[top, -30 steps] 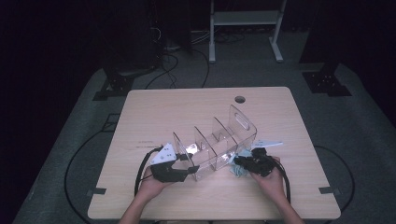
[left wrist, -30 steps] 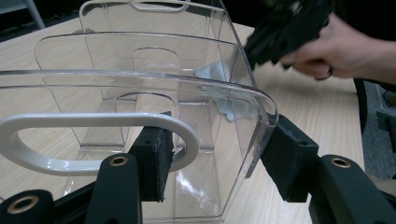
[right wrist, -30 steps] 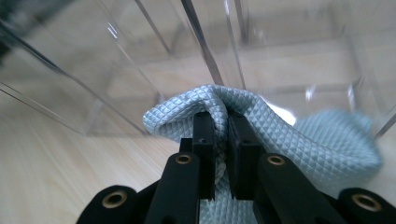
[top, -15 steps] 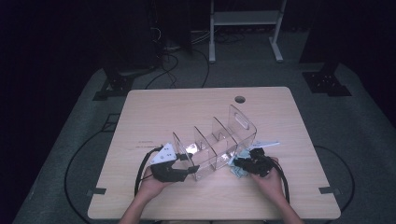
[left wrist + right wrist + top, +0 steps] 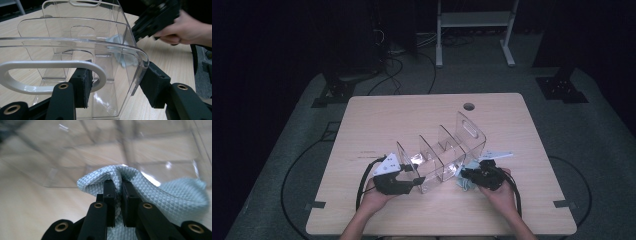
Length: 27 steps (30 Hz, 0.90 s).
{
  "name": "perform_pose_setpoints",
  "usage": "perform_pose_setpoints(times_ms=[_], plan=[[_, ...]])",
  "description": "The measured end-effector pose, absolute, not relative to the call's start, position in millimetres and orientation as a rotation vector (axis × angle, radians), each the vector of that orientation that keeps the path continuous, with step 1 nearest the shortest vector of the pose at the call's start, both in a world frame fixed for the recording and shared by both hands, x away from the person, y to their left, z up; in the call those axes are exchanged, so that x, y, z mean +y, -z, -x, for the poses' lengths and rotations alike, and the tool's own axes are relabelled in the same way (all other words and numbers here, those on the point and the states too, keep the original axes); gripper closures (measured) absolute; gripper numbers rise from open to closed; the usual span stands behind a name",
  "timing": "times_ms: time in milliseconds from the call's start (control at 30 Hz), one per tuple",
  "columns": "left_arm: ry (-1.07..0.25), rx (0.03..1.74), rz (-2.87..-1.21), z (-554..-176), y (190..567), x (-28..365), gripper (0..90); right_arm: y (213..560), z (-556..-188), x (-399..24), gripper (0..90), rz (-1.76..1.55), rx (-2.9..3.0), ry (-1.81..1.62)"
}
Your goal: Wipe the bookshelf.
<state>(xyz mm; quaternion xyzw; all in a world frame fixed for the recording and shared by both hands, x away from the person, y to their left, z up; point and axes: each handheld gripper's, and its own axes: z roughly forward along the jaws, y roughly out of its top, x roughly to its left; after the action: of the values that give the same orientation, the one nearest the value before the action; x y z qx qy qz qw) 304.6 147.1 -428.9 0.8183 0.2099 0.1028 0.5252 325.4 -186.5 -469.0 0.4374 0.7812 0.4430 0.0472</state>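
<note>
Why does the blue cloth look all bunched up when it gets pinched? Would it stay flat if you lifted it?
Probably not. The blue cloth folds into a soft hump where the right tool pinches it, so it looks floppy and would likely droop. Its bumpy woven surface should grip well rather than slip. It seems light, and squeezing it against the clear organizer shouldn't harm it.

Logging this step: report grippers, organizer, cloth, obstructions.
Left gripper clamped on clear organizer end wall. Right gripper shut on light blue cloth, pressed at the organizer's side wall. Nothing in the way.
</note>
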Motion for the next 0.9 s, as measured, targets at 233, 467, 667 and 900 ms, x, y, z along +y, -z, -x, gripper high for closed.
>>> perform_pose_setpoints(times_ms=[233,467,667,900], plan=[[-0.244,0.507,-1.955,-304.8,428.7,146.9,46.2,427.5,-298.3,-157.5,82.8,-1.130,2.376,-1.506],[-0.250,0.514,-1.955,-304.6,428.5,145.9,46.2,423.9,-297.8,-143.2,82.9,-1.121,2.375,-1.494],[-0.249,0.518,-1.953,-304.5,428.4,145.4,46.2,437.8,-299.3,-139.1,82.8,-1.149,2.418,-1.443],[-0.250,0.516,-1.952,-304.2,428.9,145.3,46.2,435.4,-298.6,-139.5,82.7,-1.139,2.399,-1.470]])
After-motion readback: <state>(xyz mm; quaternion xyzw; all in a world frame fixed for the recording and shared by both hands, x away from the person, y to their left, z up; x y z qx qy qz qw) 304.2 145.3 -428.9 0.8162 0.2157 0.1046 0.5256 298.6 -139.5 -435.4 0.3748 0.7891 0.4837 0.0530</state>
